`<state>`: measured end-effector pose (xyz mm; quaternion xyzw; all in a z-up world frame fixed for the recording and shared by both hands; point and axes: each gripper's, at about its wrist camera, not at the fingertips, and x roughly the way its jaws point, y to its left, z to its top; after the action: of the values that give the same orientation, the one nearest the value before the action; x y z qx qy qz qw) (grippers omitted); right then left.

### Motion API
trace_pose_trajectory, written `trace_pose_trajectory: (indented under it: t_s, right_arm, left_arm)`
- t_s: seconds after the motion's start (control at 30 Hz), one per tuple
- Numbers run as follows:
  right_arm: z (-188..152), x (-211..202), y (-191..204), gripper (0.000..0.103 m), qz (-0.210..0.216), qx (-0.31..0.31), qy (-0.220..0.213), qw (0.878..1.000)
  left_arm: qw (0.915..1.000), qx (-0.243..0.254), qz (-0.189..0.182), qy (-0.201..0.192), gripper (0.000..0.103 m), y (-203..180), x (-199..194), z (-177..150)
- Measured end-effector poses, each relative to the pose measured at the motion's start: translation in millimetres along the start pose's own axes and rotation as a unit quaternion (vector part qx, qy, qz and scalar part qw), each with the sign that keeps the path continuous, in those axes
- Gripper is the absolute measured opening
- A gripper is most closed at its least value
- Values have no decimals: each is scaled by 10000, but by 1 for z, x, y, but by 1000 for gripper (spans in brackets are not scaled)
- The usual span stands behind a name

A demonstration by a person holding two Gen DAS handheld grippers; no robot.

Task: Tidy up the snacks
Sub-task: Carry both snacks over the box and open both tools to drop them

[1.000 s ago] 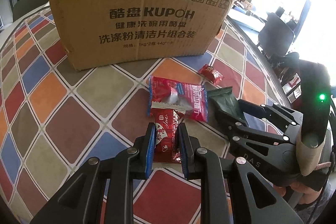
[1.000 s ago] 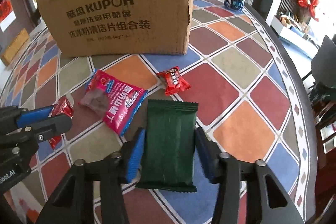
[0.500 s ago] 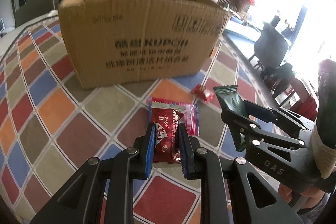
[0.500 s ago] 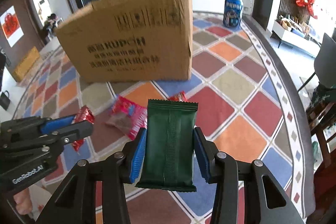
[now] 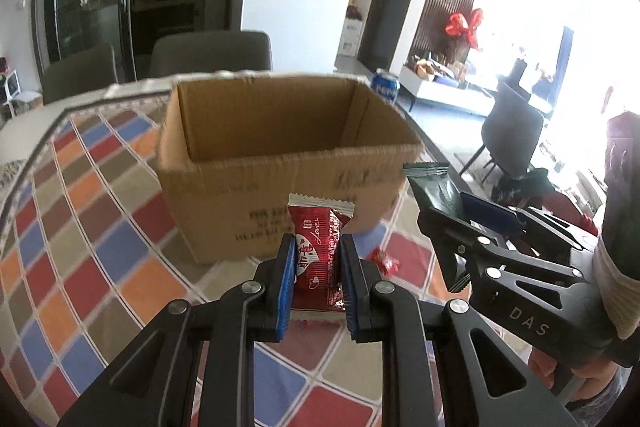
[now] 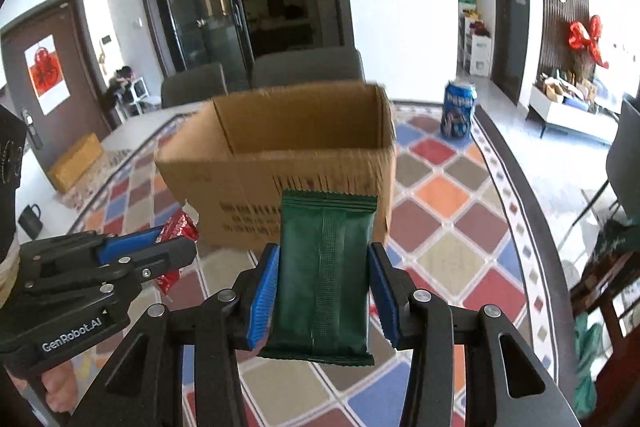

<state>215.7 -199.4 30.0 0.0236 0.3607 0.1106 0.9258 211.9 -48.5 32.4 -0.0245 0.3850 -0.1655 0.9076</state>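
1. An open cardboard box point(image 5: 280, 163) stood on the table with its top flaps out of the way; the part of its inside that showed was bare brown walls, and its floor was hidden from both cameras.
2. The left gripper point(image 5: 318, 287) was clamped on a red snack packet point(image 5: 318, 255), held upright above the tabletop just in front of the box's printed near wall.
3. The right gripper point(image 6: 324, 295) was closed on a dark green snack packet point(image 6: 324, 275), likewise raised before the box and level with the other gripper.
4. A small red candy point(image 5: 384, 261) lay on the tablecloth point(image 5: 80, 267) near the box's right corner.
5. The cloth was a pattern of red, orange, blue and brown diamonds; a blue Pepsi can point(image 6: 458, 113) stood on it beyond the box.
6. Grey chairs point(image 6: 308, 67), dark glass doors and a red bow point(image 6: 586, 37) on a slatted wall filled the room behind.
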Motion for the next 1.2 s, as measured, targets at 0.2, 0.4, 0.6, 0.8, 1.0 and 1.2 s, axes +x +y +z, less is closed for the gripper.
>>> trace_pose_trajectory:
  t_s: [0.2, 0.4, 0.6, 0.8, 1.0, 1.2]
  right_arm:
    - [30, -4, 8, 45, 103, -108, -308, 9994]
    - [58, 1, 13, 45, 133, -201, -451, 9987]
    - [82, 19, 18, 45, 195, -298, -393, 9986]
    - [102, 44, 18, 45, 164, -320, -231, 9991]
    - [116, 69, 16, 45, 75, -367, -86, 9993]
    - [116, 79, 16, 52, -73, -426, -36, 9991]
  left_arm:
    - [9995, 43, 127, -274, 22, 7, -7, 27]
    - [9987, 56, 260, -437, 22, 16, -6, 52]
    - [9982, 47, 388, -448, 22, 27, 4, 73]
    - [9982, 21, 471, -360, 22, 37, 23, 92]
    - [9983, -44, 546, -198, 24, 46, 44, 103]
    - [9953, 31, 937, -237, 47, 45, 45, 98]
